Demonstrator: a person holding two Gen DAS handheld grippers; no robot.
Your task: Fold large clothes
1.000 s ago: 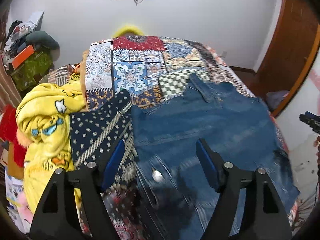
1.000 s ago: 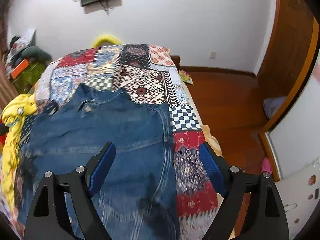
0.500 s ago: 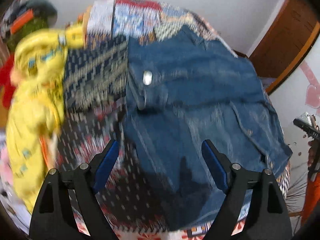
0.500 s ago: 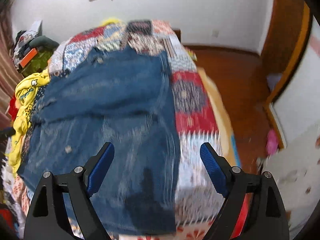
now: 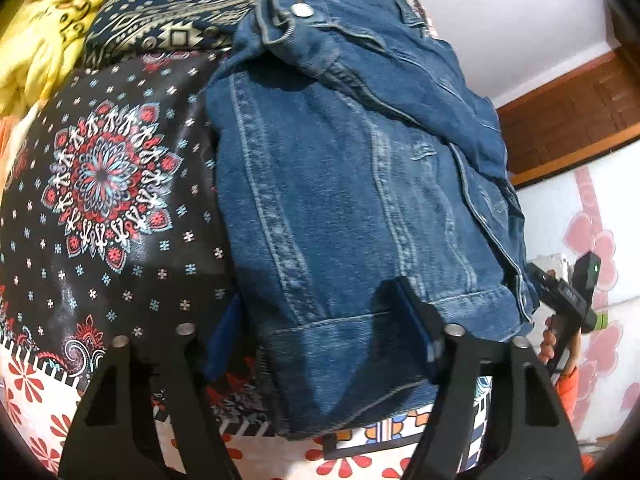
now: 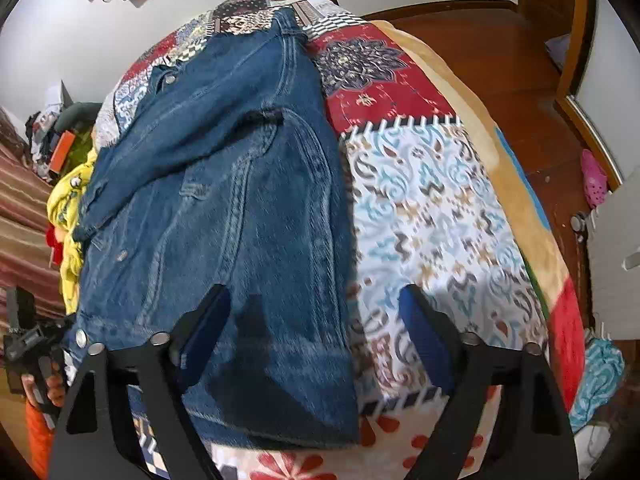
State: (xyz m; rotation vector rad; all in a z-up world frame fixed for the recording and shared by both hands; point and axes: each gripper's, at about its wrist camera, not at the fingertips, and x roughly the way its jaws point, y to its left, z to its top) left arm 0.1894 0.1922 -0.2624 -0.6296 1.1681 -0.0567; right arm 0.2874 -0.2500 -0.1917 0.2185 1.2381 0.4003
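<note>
A: Denim jacket (image 5: pixel 340 184) lies flat on the patchwork bedspread (image 5: pixel 100 216), hem at the bed's near edge, collar far; one sleeve is folded across the body, cuff button (image 5: pixel 301 10) up top in the left view.

B: Left gripper (image 5: pixel 320 336)?

A: Jaws spread wide, straddling the hem's left corner; the blue pads (image 5: pixel 416 320) sit either side of the denim, nothing pinched yet; whether the left pad touches cloth is hard to tell.

B: Right gripper (image 6: pixel 316 328)?

A: Also spread, released; left finger over the jacket's right hem, right finger over bare bedspread; the side seam runs between them.

B: Step?

A: Judged as lining up on the two hem corners, ahead of a bottom-to-top fold; sleeve part looks done on at least one side.

B: Next move needs?

A: Both claws should drop to the hem, clench on the corners through all layers, then lift together and carry toward the collar; denim is thick and stiff, so a shallow bite could slip; uneven lift would skew the fold.

B: Around it?

A: Yellow blanket (image 5: pixel 44 28) heaped at the left, near the jacket but apart; wood floor (image 6: pixel 500 52) on the right; wall beyond.
</note>
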